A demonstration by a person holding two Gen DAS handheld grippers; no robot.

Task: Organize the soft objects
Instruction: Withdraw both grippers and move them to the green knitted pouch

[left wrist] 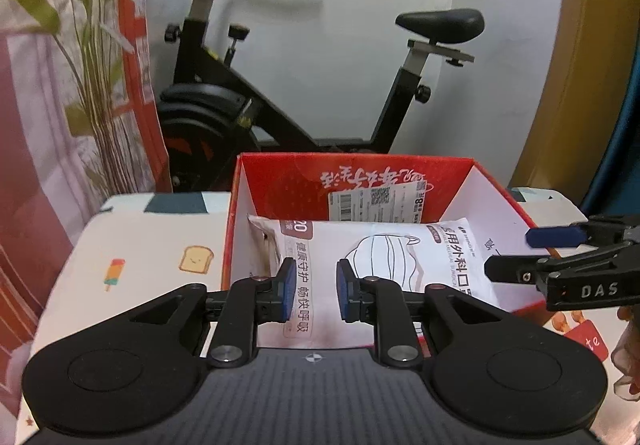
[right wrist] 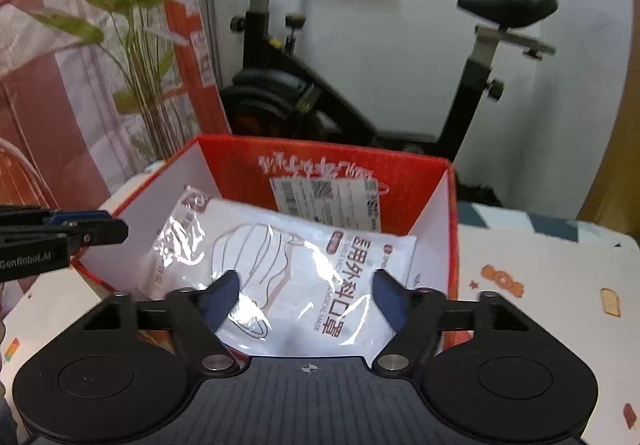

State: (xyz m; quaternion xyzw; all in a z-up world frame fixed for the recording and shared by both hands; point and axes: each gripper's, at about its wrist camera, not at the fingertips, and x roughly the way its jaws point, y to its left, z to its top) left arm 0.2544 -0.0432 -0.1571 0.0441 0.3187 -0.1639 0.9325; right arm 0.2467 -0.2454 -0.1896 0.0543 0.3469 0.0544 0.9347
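Here, left wrist view: left hand-held gripper [left wrist: 316, 291] with jaws narrowly parted, empty, poised over white mask packet [left wrist: 384, 265] lying inside red box [left wrist: 504, 197] on patterned surface [left wrist: 152, 245]; right hand-held gripper [left wrist: 520, 253] entering at right edge, beside box wall. Exercise bike [left wrist: 280, 93] behind.

Right wrist view: right hand-held gripper [right wrist: 306, 295] spread wide, gripping nothing, blue fingertips [right wrist: 226, 297] over glossy packet [right wrist: 288, 265] inside box [right wrist: 448, 205].
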